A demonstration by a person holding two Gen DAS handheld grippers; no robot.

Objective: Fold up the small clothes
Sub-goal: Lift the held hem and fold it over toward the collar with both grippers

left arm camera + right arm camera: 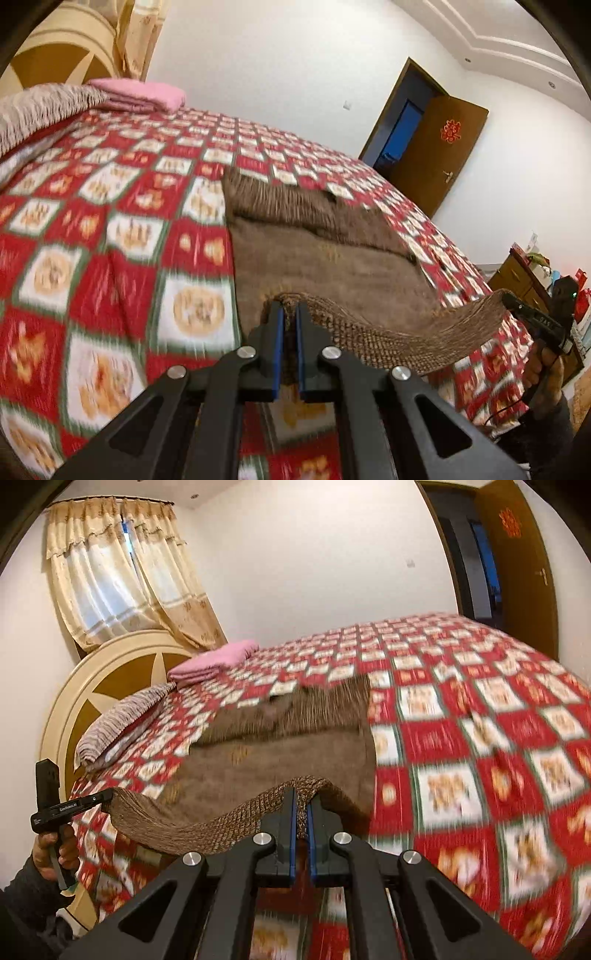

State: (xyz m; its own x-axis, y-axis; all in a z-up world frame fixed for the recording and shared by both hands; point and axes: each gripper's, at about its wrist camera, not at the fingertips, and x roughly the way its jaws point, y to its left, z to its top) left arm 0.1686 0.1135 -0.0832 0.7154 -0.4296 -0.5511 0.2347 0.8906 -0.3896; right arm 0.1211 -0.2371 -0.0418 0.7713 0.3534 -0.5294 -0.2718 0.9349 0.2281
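Observation:
A brown knitted garment (325, 254) lies on the red-and-white checked bedspread (110, 229), with its near ribbed hem lifted off the bed. My left gripper (290, 306) is shut on one corner of the hem. My right gripper (302, 794) is shut on the other corner; it also shows in the left wrist view (506, 297) at the far right. The hem hangs slack between the two. The garment (280, 746) stretches away from me toward its folded-in sleeves. The left gripper shows in the right wrist view (110, 795) at the left.
A folded pink cloth (214, 661) and a striped folded cloth (122, 720) lie near the round headboard (110, 672). A curtain (122, 572) hangs behind it. An open brown door (436, 147) and a wooden cabinet (524, 277) stand beyond the bed.

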